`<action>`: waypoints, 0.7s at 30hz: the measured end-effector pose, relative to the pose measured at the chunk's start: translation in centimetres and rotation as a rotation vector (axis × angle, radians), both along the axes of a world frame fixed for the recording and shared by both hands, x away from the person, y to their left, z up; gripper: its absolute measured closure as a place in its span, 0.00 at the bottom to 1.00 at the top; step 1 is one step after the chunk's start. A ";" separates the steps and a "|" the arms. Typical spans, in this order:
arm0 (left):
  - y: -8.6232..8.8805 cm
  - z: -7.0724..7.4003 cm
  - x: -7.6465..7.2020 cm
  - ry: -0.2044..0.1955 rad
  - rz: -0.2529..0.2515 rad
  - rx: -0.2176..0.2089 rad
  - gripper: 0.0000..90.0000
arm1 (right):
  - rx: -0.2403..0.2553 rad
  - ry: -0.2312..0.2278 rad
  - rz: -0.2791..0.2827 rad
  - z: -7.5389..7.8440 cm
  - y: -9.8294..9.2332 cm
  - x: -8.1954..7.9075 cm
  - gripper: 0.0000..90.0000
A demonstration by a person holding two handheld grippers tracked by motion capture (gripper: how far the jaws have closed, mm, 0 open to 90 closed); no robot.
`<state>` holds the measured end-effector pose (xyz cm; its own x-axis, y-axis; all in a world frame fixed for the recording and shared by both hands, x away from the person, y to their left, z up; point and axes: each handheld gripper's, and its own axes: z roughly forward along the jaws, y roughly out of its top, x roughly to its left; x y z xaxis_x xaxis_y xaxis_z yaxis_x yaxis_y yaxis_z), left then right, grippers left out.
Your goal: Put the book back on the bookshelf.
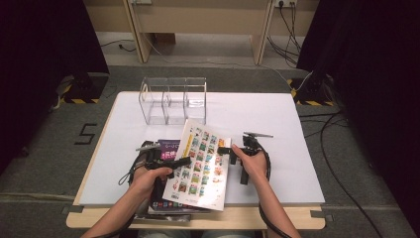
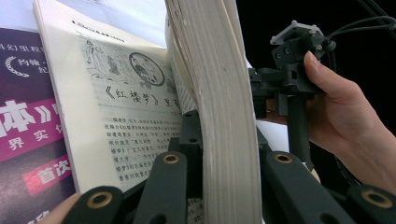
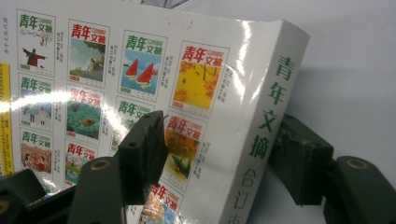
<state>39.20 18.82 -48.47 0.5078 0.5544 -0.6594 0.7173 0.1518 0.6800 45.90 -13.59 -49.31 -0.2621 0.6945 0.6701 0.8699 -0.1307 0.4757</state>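
High view shows the thick book [image 1: 198, 166] tilted up near the table's [image 1: 277, 119] front edge, over a purple magazine [image 1: 167, 146]. Left gripper [image 1: 184, 161] pinches its page block; right gripper [image 1: 225, 150] jaws pinch the spine edge. Bare table lies beyond; a clear organizer [image 1: 171, 99] stands at the back.

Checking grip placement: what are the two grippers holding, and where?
Both hold the thick white book: the left gripper clamps its page block at the fore-edge, the right gripper straddles its spine edge.

Bright overhead light, glare on glossy cover [image 3: 56, 100].
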 end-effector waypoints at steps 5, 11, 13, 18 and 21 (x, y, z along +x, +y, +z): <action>0.1 -0.2 0.1 0.010 0.004 0.005 0.84 | 0.024 0.027 0.013 -0.3 0.1 0.6 0.44; 0.1 0.0 0.2 0.040 0.025 0.080 0.84 | 0.057 0.044 0.004 -0.5 0.0 0.7 0.62; 0.2 0.1 0.3 0.063 0.032 0.110 0.83 | 0.059 0.028 0.005 -0.2 0.0 0.7 0.68; 0.4 0.0 0.5 0.102 0.036 0.127 0.82 | 0.066 -0.011 0.009 1.1 0.6 0.5 0.73; 0.6 -0.2 0.5 0.109 0.041 0.119 0.82 | 0.105 0.001 0.001 0.9 1.0 0.5 0.67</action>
